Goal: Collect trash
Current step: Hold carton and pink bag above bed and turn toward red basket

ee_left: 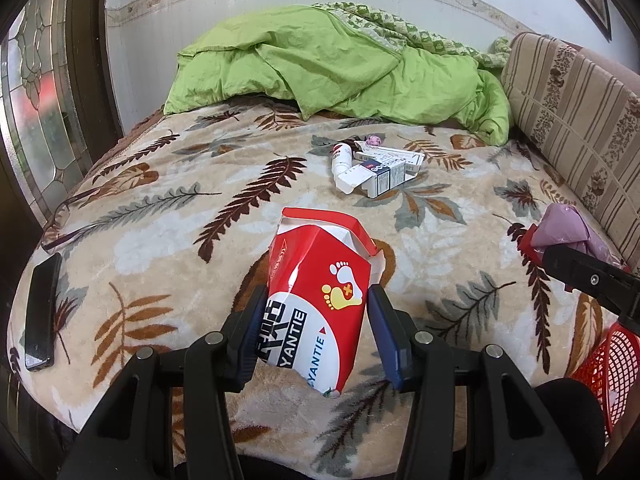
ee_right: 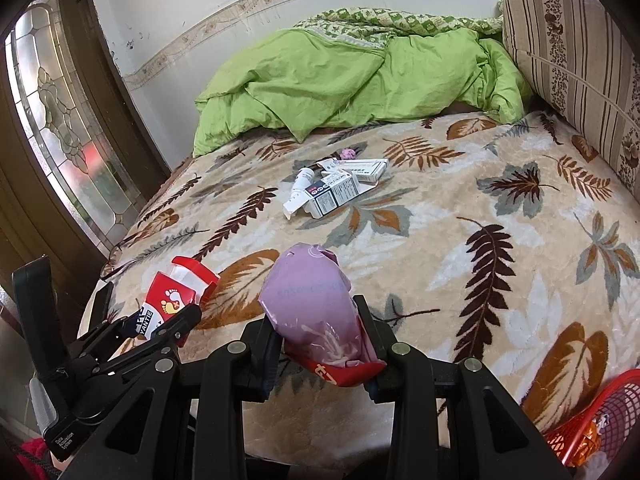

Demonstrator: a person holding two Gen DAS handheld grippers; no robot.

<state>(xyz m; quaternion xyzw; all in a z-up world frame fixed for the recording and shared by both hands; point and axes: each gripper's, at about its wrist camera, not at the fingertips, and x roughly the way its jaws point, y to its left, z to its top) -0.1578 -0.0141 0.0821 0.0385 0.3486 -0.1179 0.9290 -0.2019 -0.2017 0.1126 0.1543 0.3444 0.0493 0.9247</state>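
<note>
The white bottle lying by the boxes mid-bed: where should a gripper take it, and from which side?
Probably across the white bottle's round body, near its middle, coming down from above and from its open left side. It lies flat on the blanket with the open carton against its right, so only the left is clear for a finger.

Both cameras ride on the grippers at the bed's (ee_left: pixel 168 208) near edge, tilted down and facing the far wall. The left one sits towards the near left corner, the right one beside it. Each catches the other's gripper, and both share the blanket's middle and the green quilt (ee_right: pixel 340 80).
</note>
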